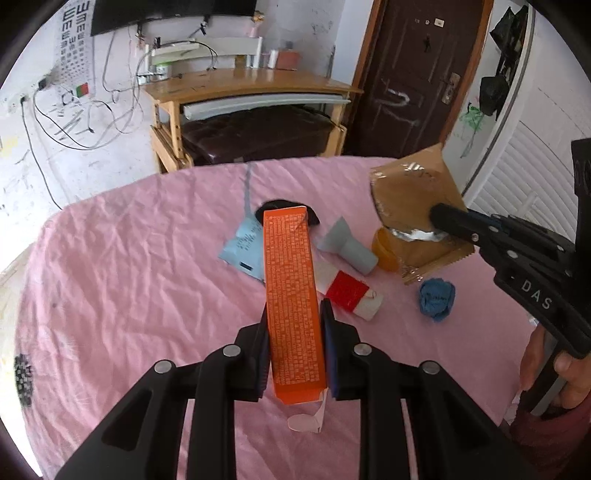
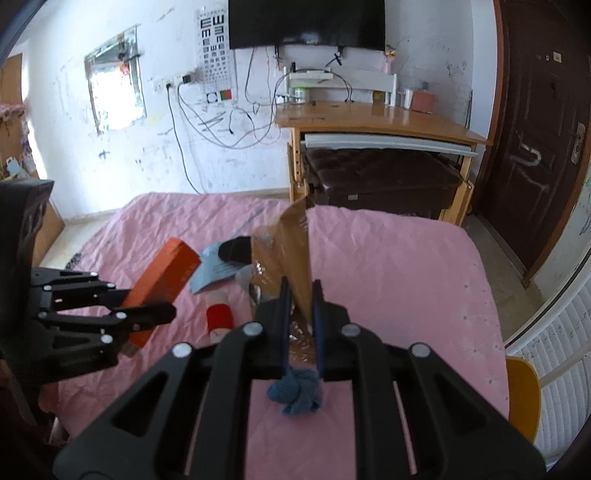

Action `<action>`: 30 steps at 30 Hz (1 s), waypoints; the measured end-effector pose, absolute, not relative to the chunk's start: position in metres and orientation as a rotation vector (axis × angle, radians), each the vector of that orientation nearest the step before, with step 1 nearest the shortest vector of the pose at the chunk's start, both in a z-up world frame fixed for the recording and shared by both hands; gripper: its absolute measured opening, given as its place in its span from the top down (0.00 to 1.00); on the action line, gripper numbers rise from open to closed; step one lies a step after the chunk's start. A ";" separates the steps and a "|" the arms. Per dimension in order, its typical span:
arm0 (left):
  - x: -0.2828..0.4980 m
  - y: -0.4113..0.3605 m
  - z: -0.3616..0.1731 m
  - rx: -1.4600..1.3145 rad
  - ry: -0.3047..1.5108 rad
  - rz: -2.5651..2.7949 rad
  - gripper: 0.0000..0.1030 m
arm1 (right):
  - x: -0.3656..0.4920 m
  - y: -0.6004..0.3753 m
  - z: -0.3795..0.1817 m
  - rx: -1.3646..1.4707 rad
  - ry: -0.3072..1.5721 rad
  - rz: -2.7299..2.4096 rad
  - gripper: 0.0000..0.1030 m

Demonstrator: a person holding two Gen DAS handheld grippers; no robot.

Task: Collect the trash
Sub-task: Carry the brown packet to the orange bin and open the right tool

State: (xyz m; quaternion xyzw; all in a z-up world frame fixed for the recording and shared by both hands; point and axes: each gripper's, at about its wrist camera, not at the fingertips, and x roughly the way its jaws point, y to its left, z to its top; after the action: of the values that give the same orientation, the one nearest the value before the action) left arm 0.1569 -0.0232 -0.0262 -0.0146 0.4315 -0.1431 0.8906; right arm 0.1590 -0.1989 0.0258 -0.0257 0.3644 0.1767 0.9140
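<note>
Brown wrapper (image 2: 291, 254) (upright) clamped between right fingers (image 2: 317, 314)

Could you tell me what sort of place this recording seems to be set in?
Probably a lived-in room at home: a wooden desk against a scribbled wall, a wall-mounted screen beside an eye chart, and a pink-covered table.

Looks like a lived-in room in somebody's home: a table under a wrinkled pink cloth (image 1: 129, 258), a wooden desk (image 2: 376, 122) against a scribbled-on white wall, a wall-mounted TV (image 2: 306, 24), an eye chart (image 2: 216, 55), dangling cables and a dark brown door (image 1: 417, 74).
</note>
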 end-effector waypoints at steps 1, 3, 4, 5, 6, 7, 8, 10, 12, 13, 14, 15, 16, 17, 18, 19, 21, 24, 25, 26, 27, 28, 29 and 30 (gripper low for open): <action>0.155 -0.024 -0.023 -0.024 0.889 -0.289 0.81 | 0.159 -0.200 0.027 -0.046 0.746 0.369 0.90; 0.153 -0.023 -0.017 -0.018 0.878 -0.276 0.81 | 0.160 -0.204 0.029 -0.038 0.739 0.373 0.90; 0.151 -0.025 -0.014 -0.017 0.871 -0.272 0.81 | 0.160 -0.206 0.030 -0.034 0.736 0.376 0.90; 0.150 -0.026 -0.009 -0.016 0.862 -0.266 0.81 | 0.161 -0.208 0.031 -0.032 0.735 0.378 0.90; 0.149 -0.027 -0.005 -0.019 0.852 -0.260 0.81 | 0.162 -0.211 0.032 -0.029 0.734 0.377 0.90; 0.148 -0.027 0.001 -0.033 0.835 -0.255 0.81 | 0.163 -0.213 0.033 -0.028 0.731 0.377 0.90; 0.146 -0.025 0.005 -0.043 0.823 -0.255 0.81 | 0.163 -0.216 0.036 -0.025 0.726 0.378 0.90; 0.143 -0.025 0.015 -0.052 0.798 -0.251 0.81 | 0.165 -0.219 0.040 -0.020 0.718 0.378 0.90; 0.142 -0.027 0.025 -0.054 0.787 -0.252 0.81 | 0.165 -0.224 0.047 -0.016 0.693 0.367 0.90; 0.142 -0.030 0.028 -0.051 0.785 -0.255 0.81 | 0.164 -0.226 0.050 -0.012 0.683 0.363 0.90; 0.141 -0.033 0.032 -0.042 0.780 -0.253 0.81 | 0.164 -0.231 0.052 -0.006 0.675 0.359 0.90; 0.141 -0.037 0.036 -0.035 0.775 -0.255 0.81 | 0.164 -0.235 0.053 0.001 0.670 0.352 0.90; 0.141 -0.037 0.037 -0.035 0.773 -0.259 0.81 | 0.165 -0.240 0.054 0.009 0.667 0.347 0.90; 0.142 -0.041 0.041 -0.036 0.771 -0.264 0.81 | 0.165 -0.243 0.054 0.016 0.667 0.343 0.90; 0.143 -0.044 0.044 -0.034 0.768 -0.265 0.81 | 0.166 -0.250 0.056 0.027 0.661 0.331 0.90; 0.144 -0.047 0.045 -0.032 0.765 -0.267 0.81 | 0.166 -0.256 0.057 0.038 0.654 0.320 0.90; 0.145 -0.055 0.051 -0.027 0.761 -0.280 0.81 | 0.165 -0.268 0.060 0.062 0.645 0.311 0.90; 0.145 -0.070 0.058 -0.008 0.750 -0.304 0.81 | 0.160 -0.290 0.065 0.084 0.622 0.278 0.90; 0.146 -0.075 0.060 -0.006 0.750 -0.314 0.81 | 0.158 -0.295 0.065 0.089 0.617 0.268 0.90; 0.148 -0.081 0.061 -0.006 0.754 -0.329 0.81 | 0.157 -0.303 0.067 0.097 0.610 0.252 0.90; 0.150 -0.088 0.062 -0.003 0.759 -0.343 0.81 | 0.154 -0.312 0.067 0.109 0.606 0.236 0.90; 0.151 -0.096 0.061 0.004 0.764 -0.357 0.81 | 0.152 -0.319 0.066 0.117 0.604 0.223 0.90; 0.156 -0.107 0.061 0.015 0.770 -0.376 0.81 | 0.149 -0.327 0.066 0.121 0.601 0.207 0.90; 0.158 -0.116 0.061 0.025 0.775 -0.389 0.81 | 0.146 -0.338 0.064 0.128 0.601 0.182 0.90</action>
State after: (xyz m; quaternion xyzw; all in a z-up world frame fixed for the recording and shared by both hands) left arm 0.1583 -0.1159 0.0606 0.0121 0.3753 -0.1885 0.9074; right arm 0.1462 -0.3379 0.0641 0.0627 0.2955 0.0895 0.9491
